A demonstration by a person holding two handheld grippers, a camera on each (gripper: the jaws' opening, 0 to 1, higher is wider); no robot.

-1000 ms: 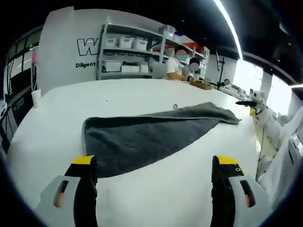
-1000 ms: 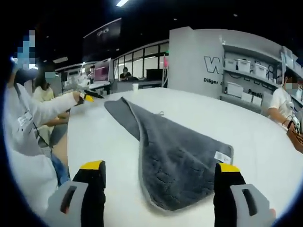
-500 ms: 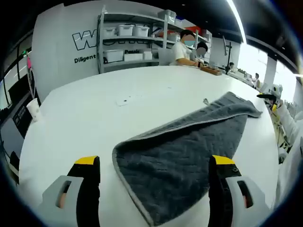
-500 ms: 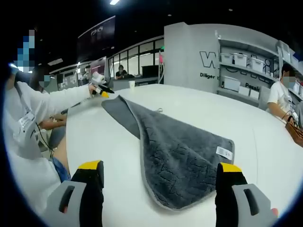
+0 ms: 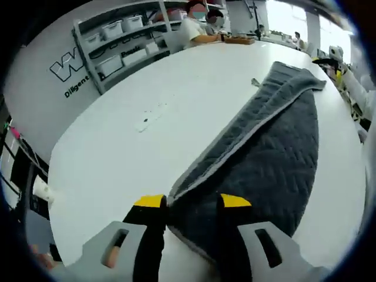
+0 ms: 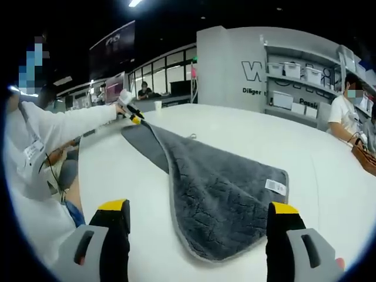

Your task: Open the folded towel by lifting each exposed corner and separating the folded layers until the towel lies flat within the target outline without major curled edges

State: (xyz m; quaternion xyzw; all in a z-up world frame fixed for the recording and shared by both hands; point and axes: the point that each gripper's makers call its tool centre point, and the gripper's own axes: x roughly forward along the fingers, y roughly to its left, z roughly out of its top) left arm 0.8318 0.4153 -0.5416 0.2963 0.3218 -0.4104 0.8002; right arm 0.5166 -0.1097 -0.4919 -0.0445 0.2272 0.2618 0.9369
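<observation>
Shelves (image 5: 117, 44) with bins stand behind the white table (image 5: 117, 141). Grey towel (image 5: 276, 147) stretches lengthwise away from the left gripper (image 5: 192, 202), which pinches its corner; right gripper (image 6: 200, 207) is spread wide.

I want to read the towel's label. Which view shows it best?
The right gripper view: the white label sits in plain sight on the near corner of the towel, though too small to read. The left gripper view shows the towel's quilted layers.
</observation>
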